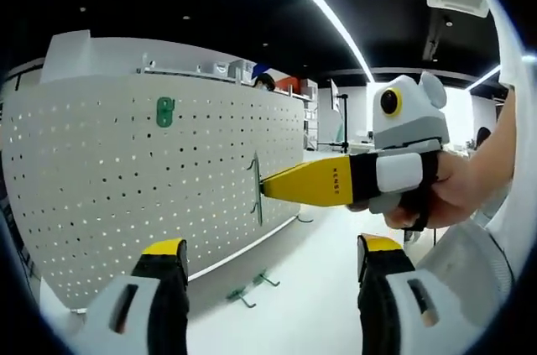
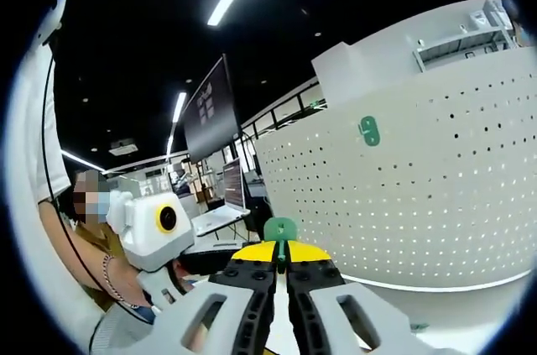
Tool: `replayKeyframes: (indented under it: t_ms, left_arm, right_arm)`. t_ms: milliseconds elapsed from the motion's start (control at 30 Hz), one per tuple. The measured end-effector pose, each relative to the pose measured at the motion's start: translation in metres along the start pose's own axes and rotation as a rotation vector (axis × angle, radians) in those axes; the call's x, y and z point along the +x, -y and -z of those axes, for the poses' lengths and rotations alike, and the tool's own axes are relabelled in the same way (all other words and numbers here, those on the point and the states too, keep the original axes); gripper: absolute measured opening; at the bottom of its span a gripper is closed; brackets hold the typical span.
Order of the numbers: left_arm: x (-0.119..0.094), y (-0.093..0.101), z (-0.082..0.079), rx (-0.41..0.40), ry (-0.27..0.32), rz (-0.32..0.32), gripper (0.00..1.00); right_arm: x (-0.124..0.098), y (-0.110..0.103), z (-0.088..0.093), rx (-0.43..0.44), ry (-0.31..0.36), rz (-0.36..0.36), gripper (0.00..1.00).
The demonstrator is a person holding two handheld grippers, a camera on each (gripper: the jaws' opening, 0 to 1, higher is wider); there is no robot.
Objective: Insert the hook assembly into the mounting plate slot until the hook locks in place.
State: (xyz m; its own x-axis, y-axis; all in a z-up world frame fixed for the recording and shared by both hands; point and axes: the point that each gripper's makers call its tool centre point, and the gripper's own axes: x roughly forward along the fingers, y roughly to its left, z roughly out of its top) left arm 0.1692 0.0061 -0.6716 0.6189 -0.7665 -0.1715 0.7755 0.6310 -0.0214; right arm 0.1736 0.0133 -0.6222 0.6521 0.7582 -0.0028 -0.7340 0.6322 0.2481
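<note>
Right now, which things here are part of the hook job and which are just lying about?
For the job:
- right claw, shut on the green hook
- white pegboard
- green mount on it

Lying about:
- spare hooks on the table
- monitor

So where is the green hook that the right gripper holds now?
In the left gripper view, the green hook sits at the right gripper's yellow tips, against the white pegboard, right of centre and below a green clip.

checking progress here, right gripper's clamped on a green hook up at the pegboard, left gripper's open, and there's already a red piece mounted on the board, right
One thing is off: the piece already mounted on the pegboard is green, not red, as the left gripper view shows. The rest stands: the right gripper is clamped on a green hook at the board, and the left gripper is open.
</note>
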Motion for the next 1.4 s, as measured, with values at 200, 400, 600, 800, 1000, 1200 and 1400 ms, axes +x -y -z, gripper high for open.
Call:
replayKeyframes:
  t_ms: [200,400,600,800,1000,1200,1400]
  left_arm:
    - [-0.005,-0.004,0.015,-0.009,-0.044,-0.01,0.81]
    - [-0.012,-0.008,0.031,-0.018,-0.087,-0.015,0.8]
    - [-0.016,-0.005,0.046,-0.02,-0.122,-0.002,0.8]
    - [-0.019,-0.001,0.057,-0.022,-0.149,0.008,0.79]
    - [-0.022,0.002,0.066,-0.03,-0.17,0.018,0.79]
    - [-0.026,0.004,0.075,-0.048,-0.183,0.017,0.79]
    - [-0.03,0.008,0.086,-0.055,-0.203,0.024,0.79]
  right_arm:
    - [-0.003,0.011,-0.005,0.003,-0.009,0.024,0.0]
    - [-0.008,0.02,-0.008,-0.028,-0.023,0.042,0.0]
    - [-0.01,0.032,-0.012,-0.042,-0.031,0.075,0.0]
    - [-0.009,0.039,-0.019,-0.067,-0.033,0.091,0.0]
    - [-0.006,0.048,-0.028,-0.09,-0.032,0.111,0.0]
    - [-0.004,0.058,-0.037,-0.102,-0.026,0.132,0.0]
    - [-0.005,0.068,-0.043,-0.115,-0.025,0.174,0.0]
